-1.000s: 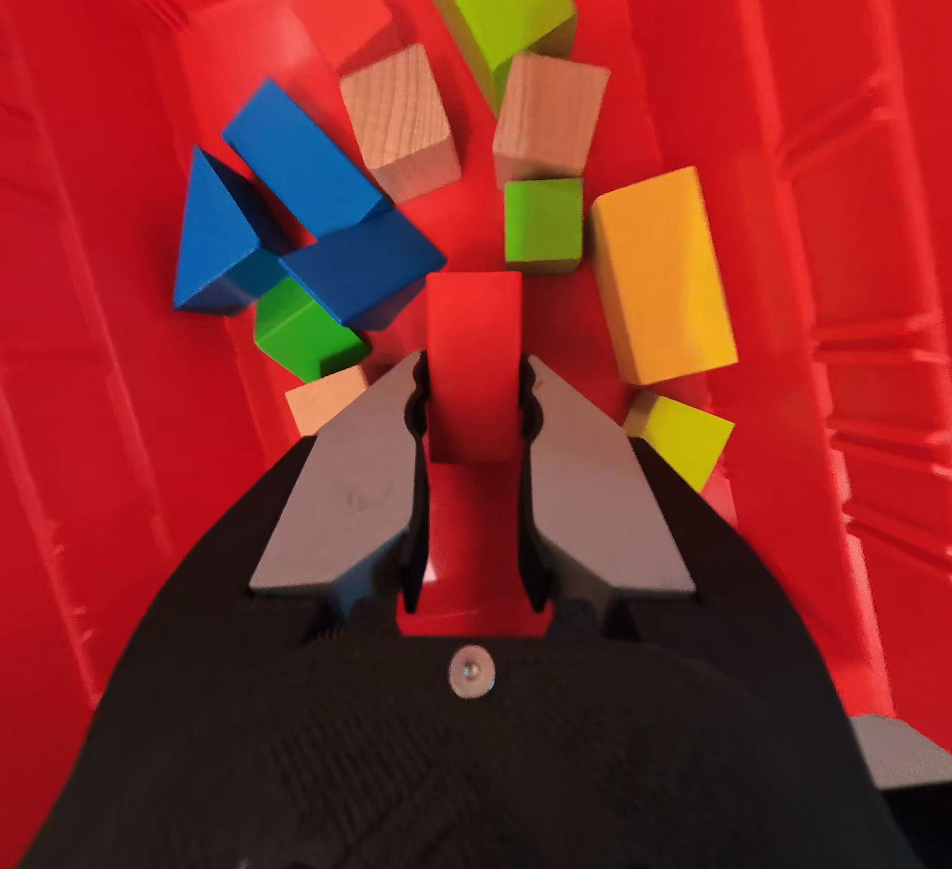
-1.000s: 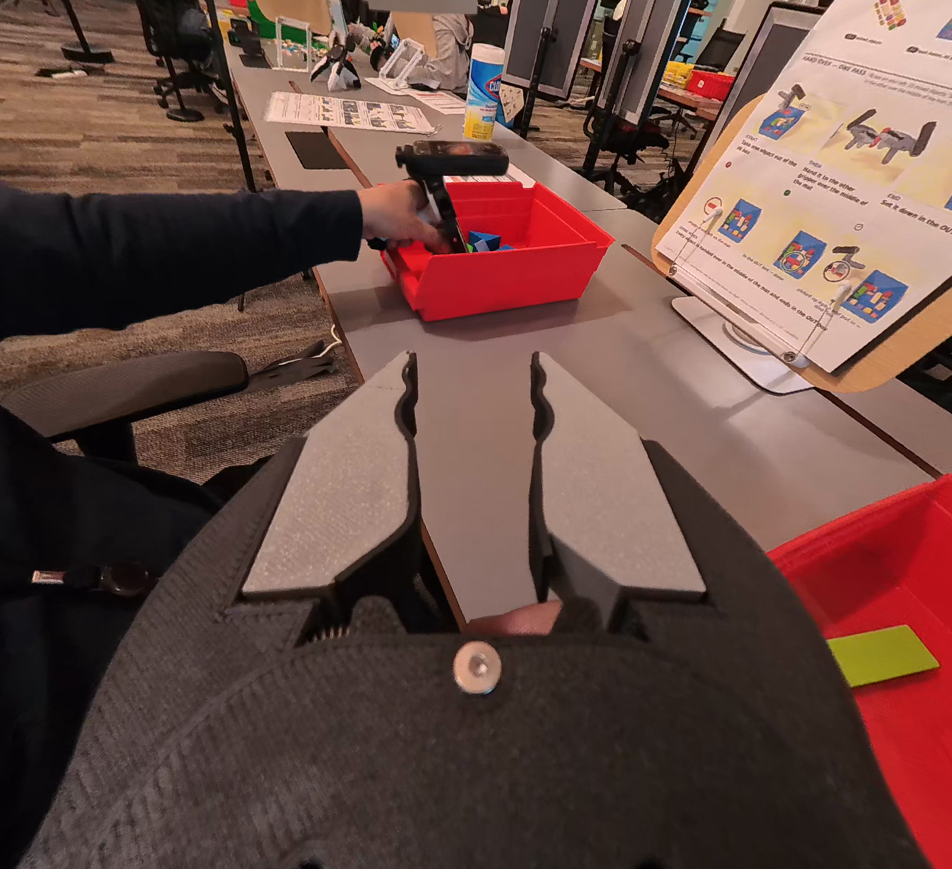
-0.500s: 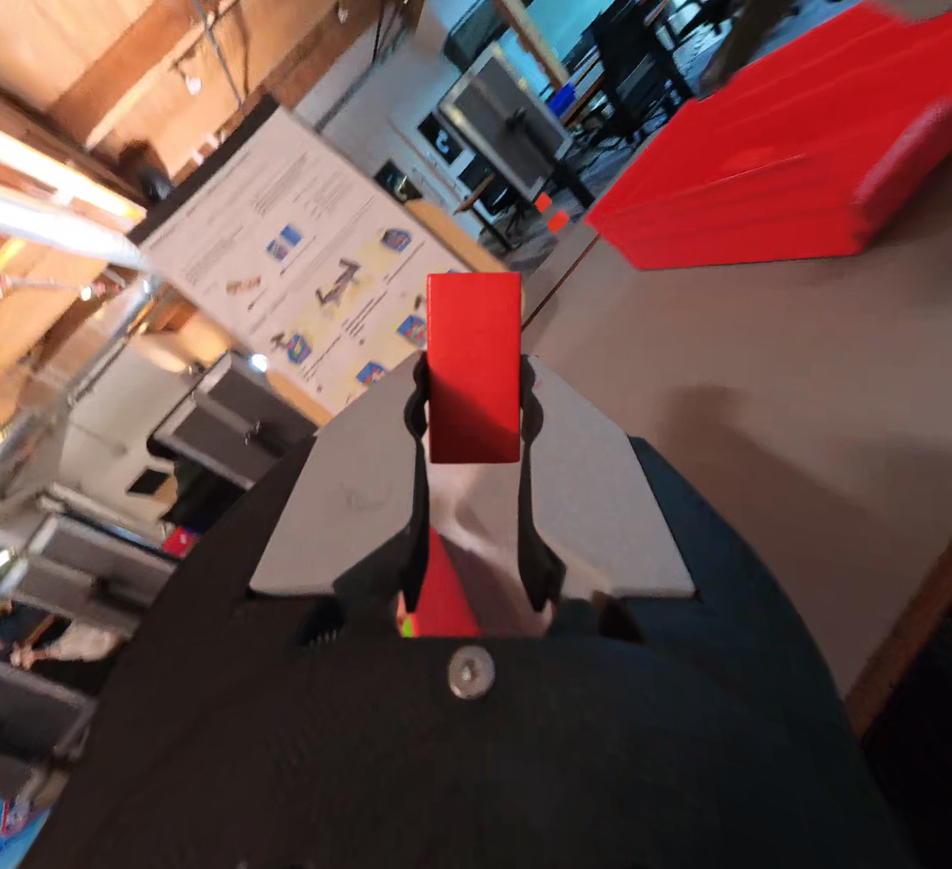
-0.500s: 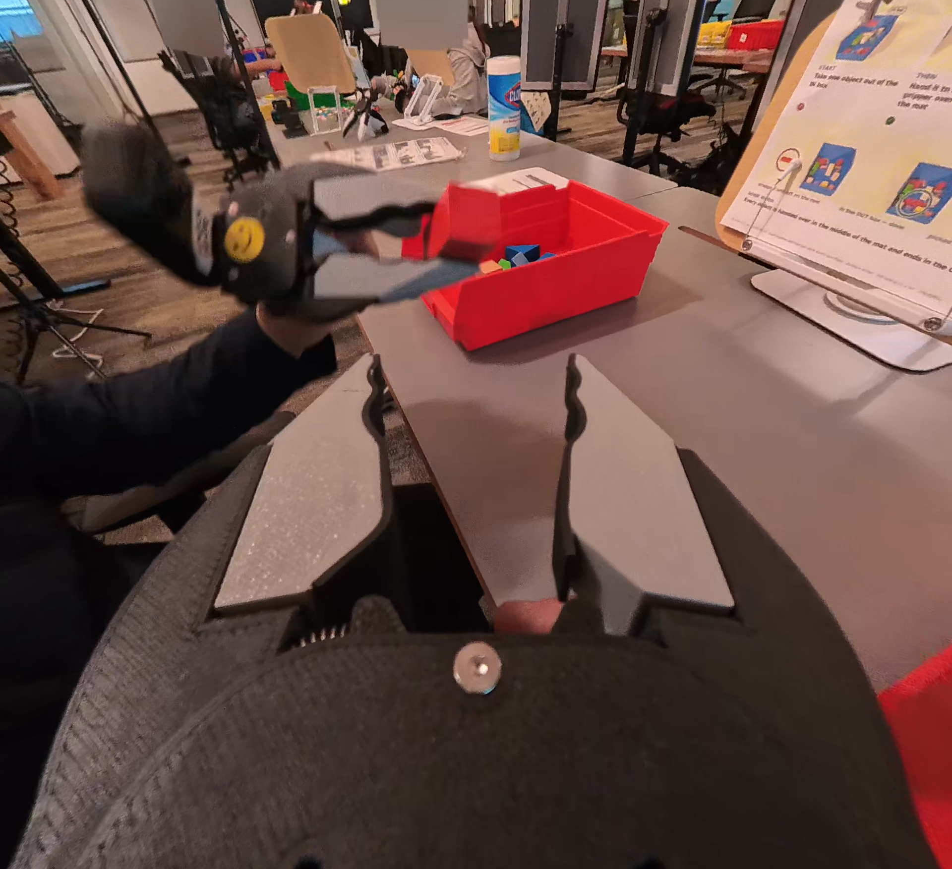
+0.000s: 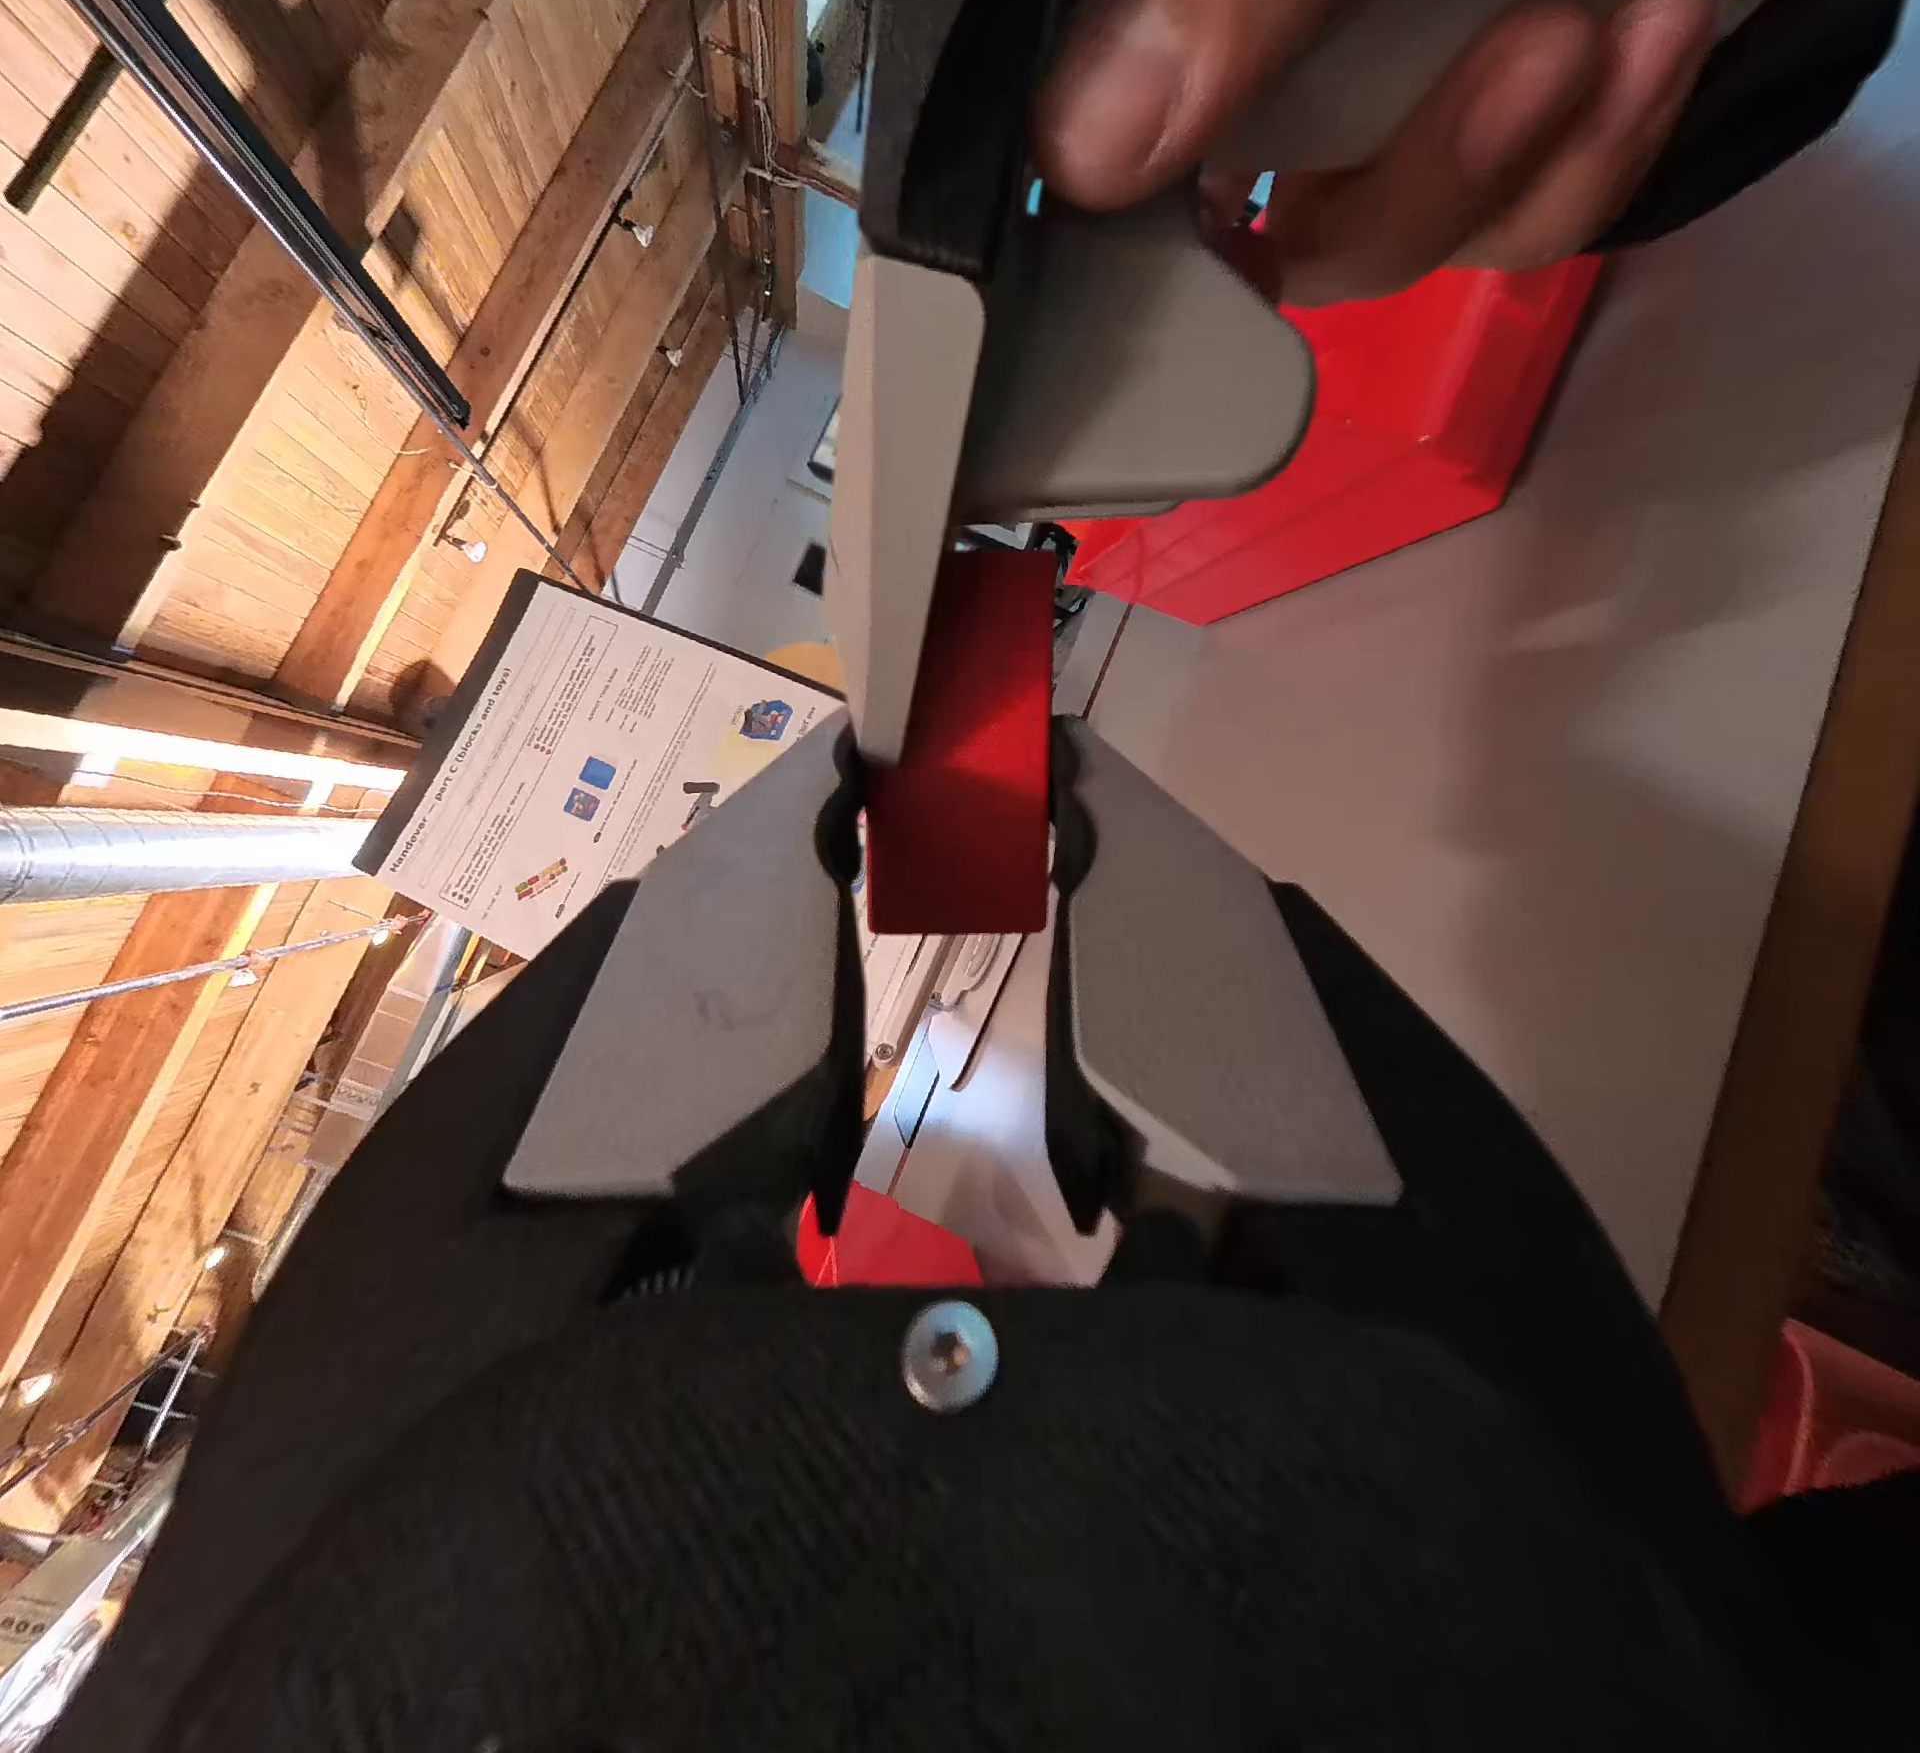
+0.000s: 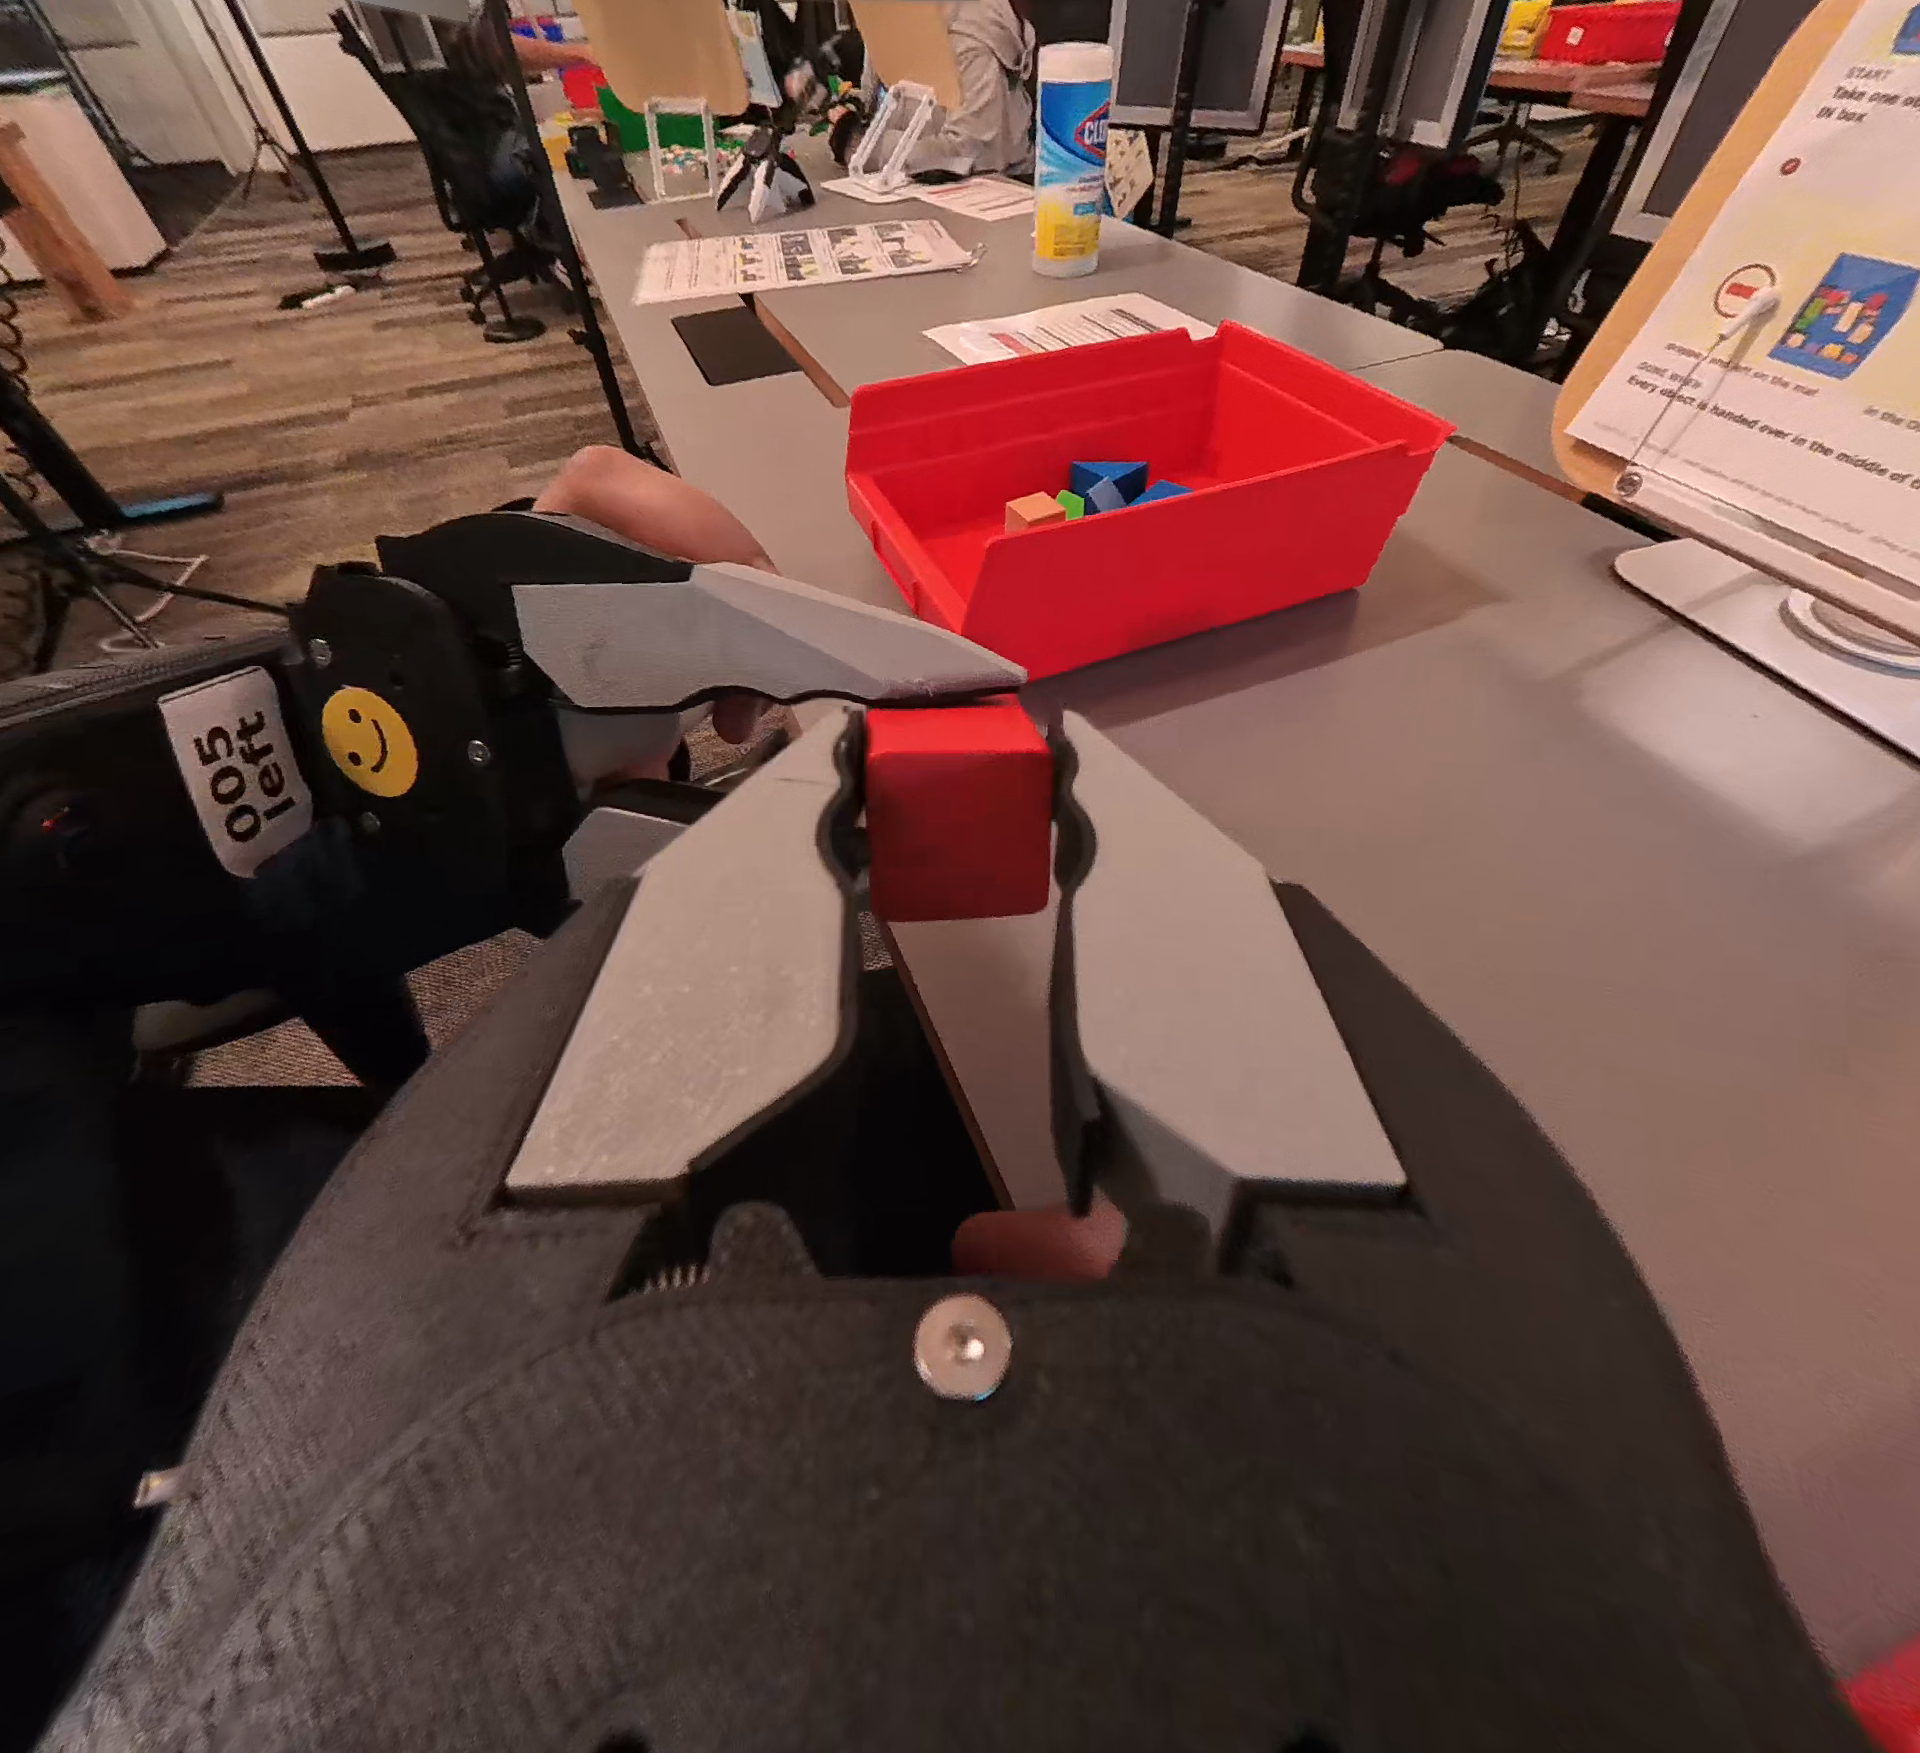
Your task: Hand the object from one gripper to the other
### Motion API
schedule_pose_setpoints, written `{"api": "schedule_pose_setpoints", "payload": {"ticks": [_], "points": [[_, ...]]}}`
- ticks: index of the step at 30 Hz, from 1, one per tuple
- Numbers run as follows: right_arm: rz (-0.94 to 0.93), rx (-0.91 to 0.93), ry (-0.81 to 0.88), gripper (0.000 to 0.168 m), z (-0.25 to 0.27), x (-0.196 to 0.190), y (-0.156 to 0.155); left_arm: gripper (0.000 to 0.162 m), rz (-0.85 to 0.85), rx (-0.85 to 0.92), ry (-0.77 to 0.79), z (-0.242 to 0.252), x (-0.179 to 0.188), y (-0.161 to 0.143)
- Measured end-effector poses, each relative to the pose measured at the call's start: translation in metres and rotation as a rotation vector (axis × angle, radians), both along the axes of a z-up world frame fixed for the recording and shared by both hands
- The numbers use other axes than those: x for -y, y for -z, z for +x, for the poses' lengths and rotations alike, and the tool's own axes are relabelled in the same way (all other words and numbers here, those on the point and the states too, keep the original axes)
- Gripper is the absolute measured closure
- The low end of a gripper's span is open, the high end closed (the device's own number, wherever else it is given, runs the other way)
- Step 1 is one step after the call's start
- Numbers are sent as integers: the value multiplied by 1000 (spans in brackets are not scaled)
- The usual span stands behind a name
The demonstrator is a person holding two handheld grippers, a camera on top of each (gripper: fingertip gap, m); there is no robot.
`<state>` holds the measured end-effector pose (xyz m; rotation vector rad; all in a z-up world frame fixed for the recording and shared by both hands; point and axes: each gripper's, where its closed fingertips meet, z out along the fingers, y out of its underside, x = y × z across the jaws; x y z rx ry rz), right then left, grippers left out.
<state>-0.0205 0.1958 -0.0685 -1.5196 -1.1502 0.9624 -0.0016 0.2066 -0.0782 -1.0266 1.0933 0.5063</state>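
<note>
Red block (image 6: 956,810) sits pinched at once by 2 grippers above the near edge of a gray table (image 6: 1455,872). Right gripper (image 6: 954,799) clamps its sides; left gripper (image 5: 951,820), reaching in from the left, closes on the same block at a right angle. Behind stands a red bin (image 6: 1164,581) holding colored blocks (image 6: 1091,498).

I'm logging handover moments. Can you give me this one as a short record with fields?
object: red block
left gripper: shut on the block's near end
right gripper: fingers on both sides of the block, touching it
stage: both grippers on the block, left not yet released
height: block held above the grey table
source: red bin behind, other blocks inside
</note>
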Motion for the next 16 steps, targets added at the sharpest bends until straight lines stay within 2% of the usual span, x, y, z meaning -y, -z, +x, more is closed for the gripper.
{"api": "schedule_pose_setpoints", "payload": {"ticks": [3, 7, 11, 14, 16], "points": [[-37, 26, -18, 134, -3, 2, 8, 130, 12, -11, -7, 1, 1, -1], [1, 48, 4, 134, -6, -2, 12, 130, 40, -29, -30, -1, -2, 1], [31, 38, 30, 135, -7, -5, 8, 130, -19, 53, -5, -3, -2, 1], [67, 1, 133, 135, 16, -27, -6, 131, -63, 153, 28, -12, 0, -7], [95, -35, 254, 135, 54, -54, -22, 144, -69, 219, -4, -28, -5, -16]]}}
